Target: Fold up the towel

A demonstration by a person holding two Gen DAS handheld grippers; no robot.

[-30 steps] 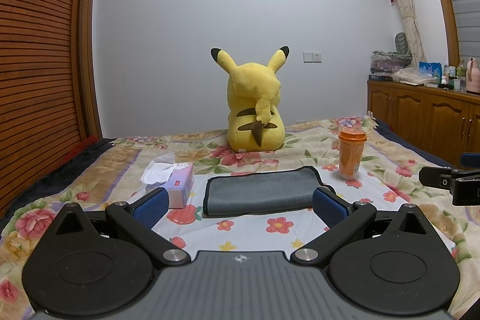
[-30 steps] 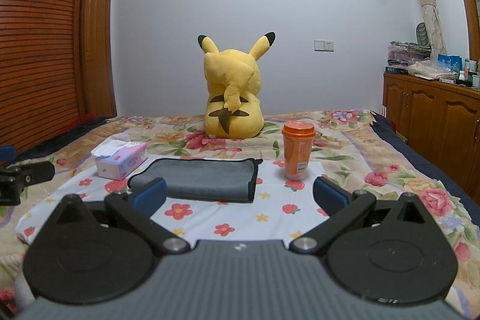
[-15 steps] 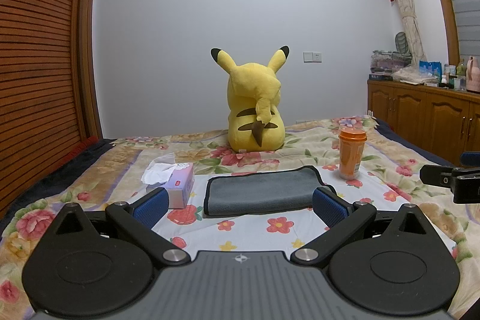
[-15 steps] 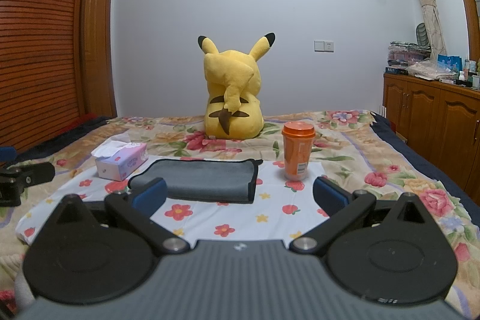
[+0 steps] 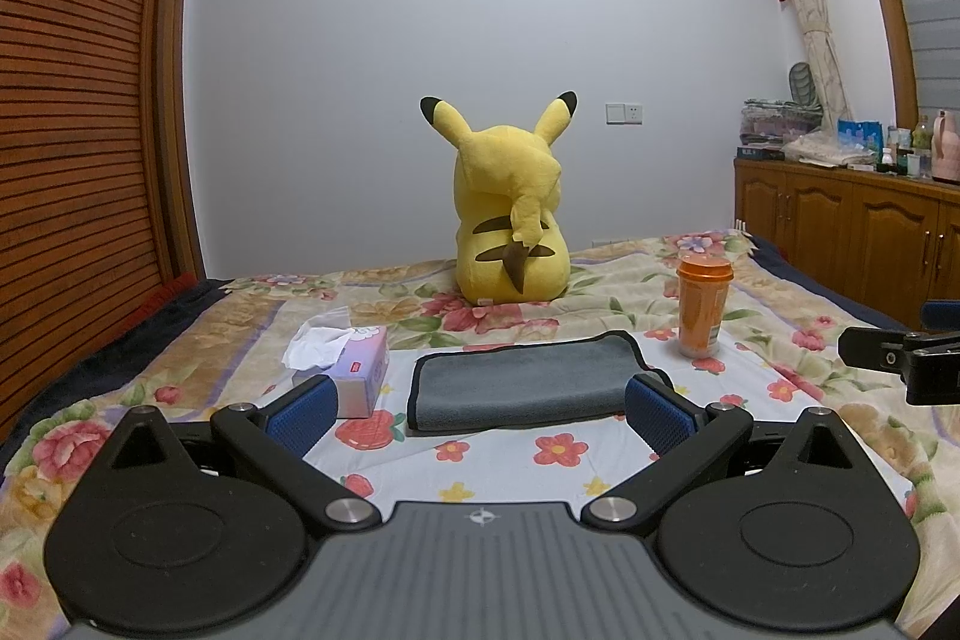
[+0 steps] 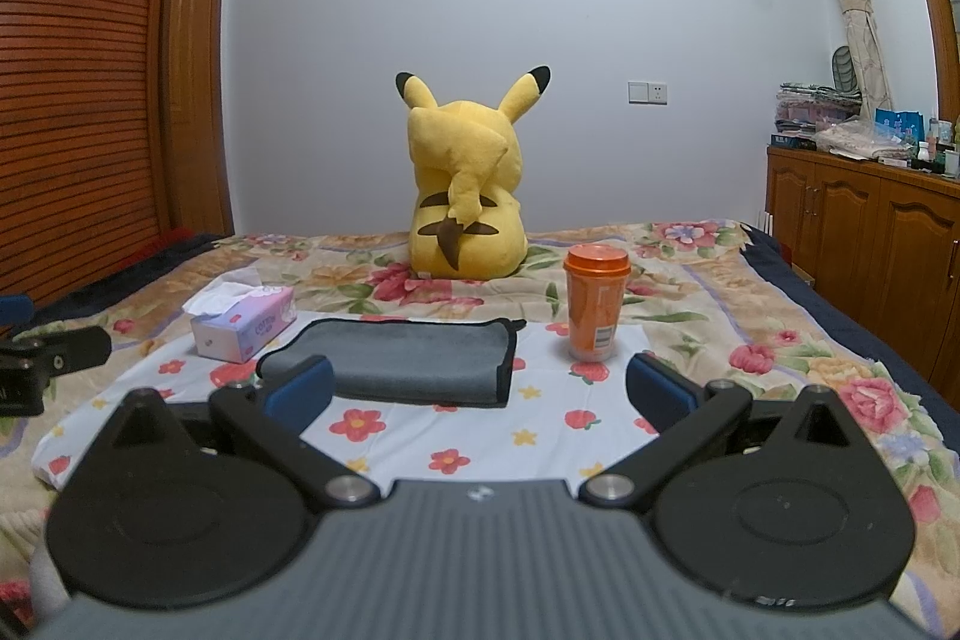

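Observation:
A grey towel [image 5: 528, 379] with a dark edge lies folded flat on the floral bedspread; it also shows in the right wrist view [image 6: 399, 358]. My left gripper [image 5: 480, 412] is open and empty, held just short of the towel's near edge. My right gripper [image 6: 480, 394] is open and empty, near the towel's right end. The tip of the right gripper [image 5: 900, 355] shows at the right edge of the left wrist view, and the left gripper's tip [image 6: 48, 358] at the left edge of the right wrist view.
A tissue box [image 5: 354, 370] stands left of the towel, an orange cup [image 5: 702, 307] right of it. A yellow plush toy [image 5: 510, 226] sits behind. A wooden cabinet [image 5: 852, 232] lines the right wall, a slatted wooden wall [image 5: 72, 160] the left.

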